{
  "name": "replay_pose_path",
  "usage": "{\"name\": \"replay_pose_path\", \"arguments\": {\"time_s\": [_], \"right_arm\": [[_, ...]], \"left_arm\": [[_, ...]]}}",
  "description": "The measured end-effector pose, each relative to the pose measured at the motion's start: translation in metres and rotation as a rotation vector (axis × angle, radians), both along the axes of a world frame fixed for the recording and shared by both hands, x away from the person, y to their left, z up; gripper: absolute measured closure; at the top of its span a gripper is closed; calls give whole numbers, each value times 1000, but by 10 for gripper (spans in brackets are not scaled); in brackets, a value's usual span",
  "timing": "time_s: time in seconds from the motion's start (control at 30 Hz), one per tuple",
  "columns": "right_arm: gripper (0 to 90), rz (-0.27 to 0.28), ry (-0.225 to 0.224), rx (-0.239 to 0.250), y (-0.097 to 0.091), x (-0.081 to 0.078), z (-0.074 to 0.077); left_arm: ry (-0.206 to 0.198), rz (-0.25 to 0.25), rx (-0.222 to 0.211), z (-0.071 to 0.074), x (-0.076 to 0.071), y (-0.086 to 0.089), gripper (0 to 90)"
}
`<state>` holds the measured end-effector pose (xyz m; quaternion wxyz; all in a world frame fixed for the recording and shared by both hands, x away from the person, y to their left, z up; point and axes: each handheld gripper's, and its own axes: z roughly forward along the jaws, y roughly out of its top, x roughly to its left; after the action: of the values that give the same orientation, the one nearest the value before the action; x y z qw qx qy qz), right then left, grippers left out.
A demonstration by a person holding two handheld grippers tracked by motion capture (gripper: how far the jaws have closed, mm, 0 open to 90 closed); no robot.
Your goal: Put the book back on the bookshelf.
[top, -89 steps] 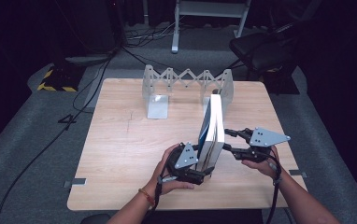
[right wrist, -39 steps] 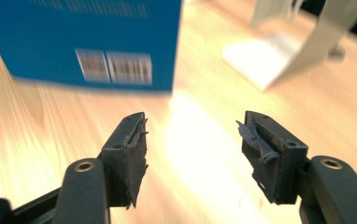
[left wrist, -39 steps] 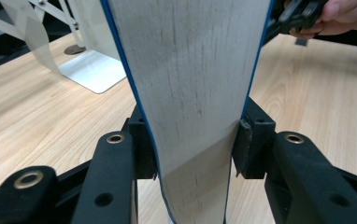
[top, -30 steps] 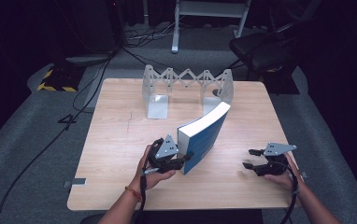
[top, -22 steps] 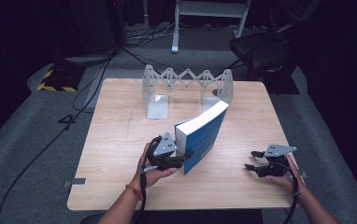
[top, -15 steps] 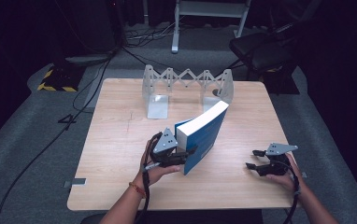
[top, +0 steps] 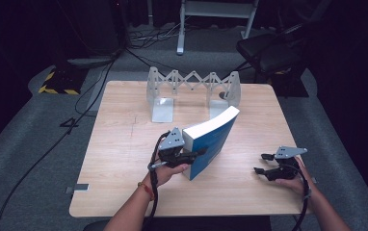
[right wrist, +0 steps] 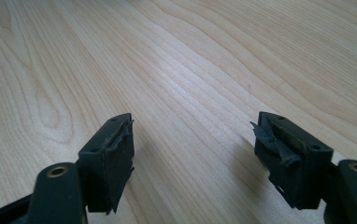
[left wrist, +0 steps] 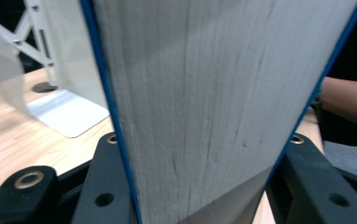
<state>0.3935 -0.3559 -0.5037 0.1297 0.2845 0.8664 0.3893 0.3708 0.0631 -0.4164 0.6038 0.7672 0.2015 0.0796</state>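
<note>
Counter (top: 124, 144): pale wood, carrying everything below.
Rack (top: 191, 86): white folding book rack, at the counter's far edge.
Book (top: 211, 142): blue-covered, standing tilted just in front of the rack.
Left gripper (top: 191, 155): jaws have just been closing, clamped on the book's lower edge.
Right gripper (top: 264, 163): well right of the book, jaws wide, holding nothing.

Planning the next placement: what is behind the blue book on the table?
Behind the blue book stands the white folding rack, with its right base plate partly covered by the book's far end. The wooden table under the book stays hidden.
</note>
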Motion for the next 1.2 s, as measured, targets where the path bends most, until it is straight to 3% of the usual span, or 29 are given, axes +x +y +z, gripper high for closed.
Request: {"name": "replay_pose_path", "arguments": {"time_s": [0.07,0.13,0.3,0.5,0.6,0.77,0.8,0.87,1.07,1.2], "right_arm": [[287,4,3,5,-1,1,0],[286,9,5,7,-1,1,0],[275,13,1,4,-1,2,0],[276,13,0,3,-1,2,0],[276,17,-3,4,-1,2,0],[291,16,3,28,-3,2,1],[290,15,8,62,-5,3,2],[287,12,4,72,-5,3,2],[283,42,-11,67,-2,1,5],[289,37,-30,56,-3,0,7]], "left_arm": [[13,-38,-19,-1,-1,-5,590],[11,-56,-20,-1,-2,-9,584],[6,-162,-13,0,-10,-31,564],[32,-249,-63,1,-12,-51,575],[20,-295,-51,1,-11,-54,575],[0,-267,-16,3,-8,-45,578],[-1,-227,-15,3,-6,-40,584],[-6,-207,-5,4,-5,-38,586],[-29,-190,4,2,0,-34,584],[-40,-178,46,-1,-2,-33,564]]}}
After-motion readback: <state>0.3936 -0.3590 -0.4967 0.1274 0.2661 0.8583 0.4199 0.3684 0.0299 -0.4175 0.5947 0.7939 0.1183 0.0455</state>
